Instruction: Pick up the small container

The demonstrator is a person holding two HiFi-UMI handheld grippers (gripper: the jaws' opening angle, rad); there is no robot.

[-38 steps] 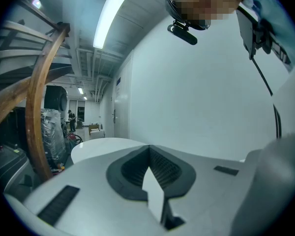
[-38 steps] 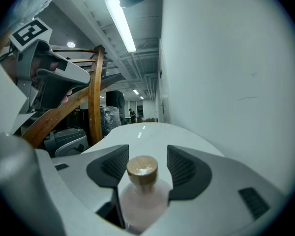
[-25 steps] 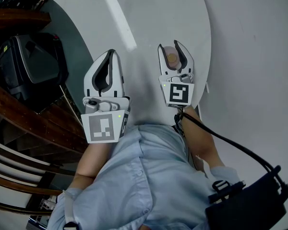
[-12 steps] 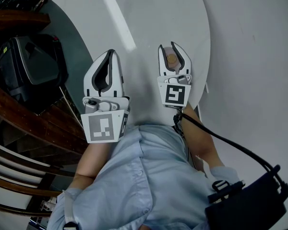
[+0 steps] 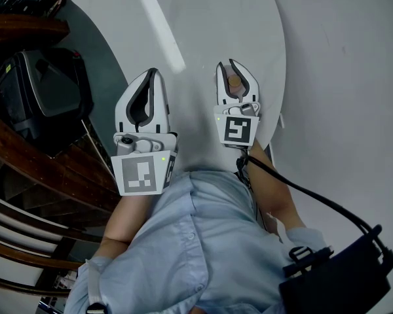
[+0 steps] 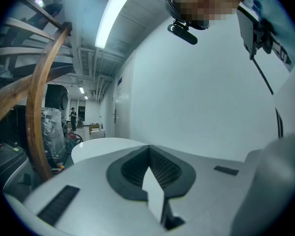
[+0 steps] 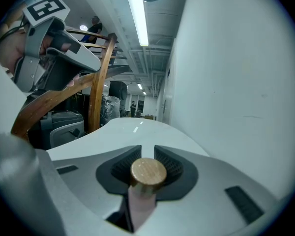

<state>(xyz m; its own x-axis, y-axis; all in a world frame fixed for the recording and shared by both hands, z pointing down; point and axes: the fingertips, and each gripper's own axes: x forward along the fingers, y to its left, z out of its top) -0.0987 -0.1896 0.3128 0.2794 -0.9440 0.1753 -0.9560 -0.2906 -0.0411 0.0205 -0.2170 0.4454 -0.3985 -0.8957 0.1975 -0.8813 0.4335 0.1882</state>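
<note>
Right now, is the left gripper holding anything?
No, the left gripper has its jaws closed together with nothing between them.

A white table [image 5: 209, 18] with a smooth, glossy top and a rounded edge carries everything here, and a long bright streak [image 5: 164, 30] from a ceiling lamp is mirrored in it. Its curved right edge runs just beside a pale wall [image 5: 340, 77], and its left edge curves away above a dark floor [image 5: 108, 64]. On the near right part of the top, close to that right edge, is a small container [image 5: 234, 80] with a round cork-coloured lid, upright, though whether its base rests on the top cannot be told.
</note>
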